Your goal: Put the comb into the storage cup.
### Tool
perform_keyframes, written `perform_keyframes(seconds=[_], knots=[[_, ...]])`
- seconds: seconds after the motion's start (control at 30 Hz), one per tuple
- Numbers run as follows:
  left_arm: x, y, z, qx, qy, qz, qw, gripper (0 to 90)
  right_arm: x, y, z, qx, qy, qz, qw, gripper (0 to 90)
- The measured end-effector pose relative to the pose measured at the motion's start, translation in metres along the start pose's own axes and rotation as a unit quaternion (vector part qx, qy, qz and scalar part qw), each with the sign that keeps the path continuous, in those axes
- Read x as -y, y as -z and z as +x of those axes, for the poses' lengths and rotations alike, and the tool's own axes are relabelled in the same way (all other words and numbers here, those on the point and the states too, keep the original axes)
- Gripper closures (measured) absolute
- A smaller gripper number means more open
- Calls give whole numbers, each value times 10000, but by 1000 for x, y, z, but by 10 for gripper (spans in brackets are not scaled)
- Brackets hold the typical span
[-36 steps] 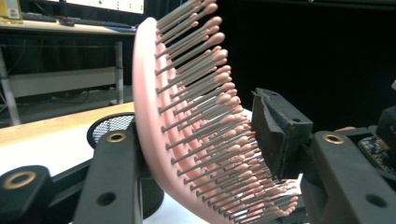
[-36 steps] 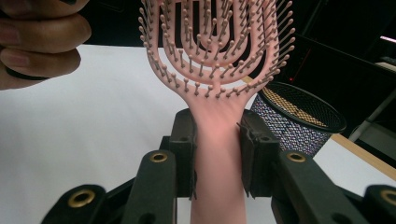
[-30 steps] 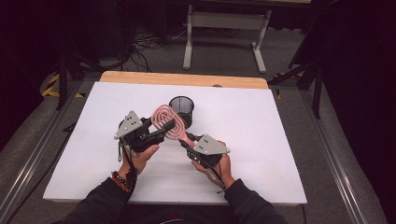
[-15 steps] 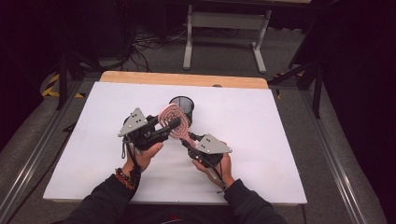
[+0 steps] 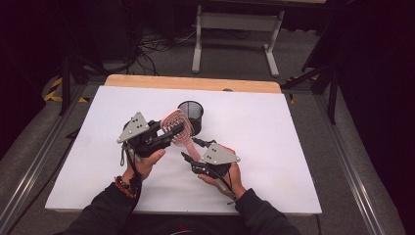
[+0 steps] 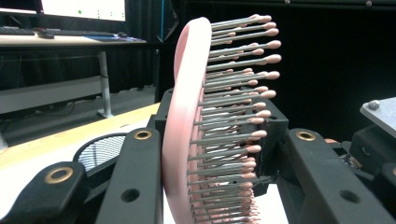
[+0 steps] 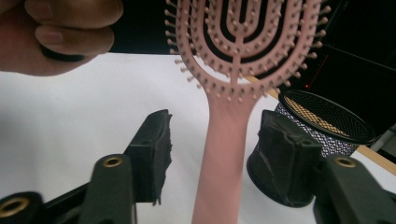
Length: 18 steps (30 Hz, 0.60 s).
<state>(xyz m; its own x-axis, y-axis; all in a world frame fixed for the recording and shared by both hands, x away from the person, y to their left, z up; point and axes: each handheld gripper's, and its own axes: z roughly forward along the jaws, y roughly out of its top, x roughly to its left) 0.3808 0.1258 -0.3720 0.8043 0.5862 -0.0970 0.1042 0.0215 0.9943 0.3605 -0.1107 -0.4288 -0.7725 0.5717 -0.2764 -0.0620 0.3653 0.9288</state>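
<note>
High view, frame centre: the left gripper (image 5: 169, 133) is clamped on the pink hairbrush (image 5: 177, 128) head, beside the mesh cup (image 5: 192, 115). The left gripper view shows the bristles side-on. The right gripper view shows the right gripper (image 7: 212, 154) spread apart — handle between the jaws, untouched.

A smooth matt pink plastic hairbrush (image 7: 229, 140), a black wire-mesh metal cup (image 5: 192, 113), a matt white table (image 5: 274, 132).

Black grippers, left (image 5: 169, 132) and right (image 5: 188, 157), carry grey triangular plates; dark sleeves, beaded bracelet (image 5: 125, 186).
</note>
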Motion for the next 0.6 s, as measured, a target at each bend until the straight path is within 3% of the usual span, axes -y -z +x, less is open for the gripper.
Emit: perform_keyframes(seconds=[0.23,0.6], knots=[[-4,6,2,-38,-73,-27,10000,632,-4,10,-7,-176,31,-197,9996,377],[-6,12,8,-110,-26,-89,9999,632,-1,32,-17,77,136,-183,9997,301]])
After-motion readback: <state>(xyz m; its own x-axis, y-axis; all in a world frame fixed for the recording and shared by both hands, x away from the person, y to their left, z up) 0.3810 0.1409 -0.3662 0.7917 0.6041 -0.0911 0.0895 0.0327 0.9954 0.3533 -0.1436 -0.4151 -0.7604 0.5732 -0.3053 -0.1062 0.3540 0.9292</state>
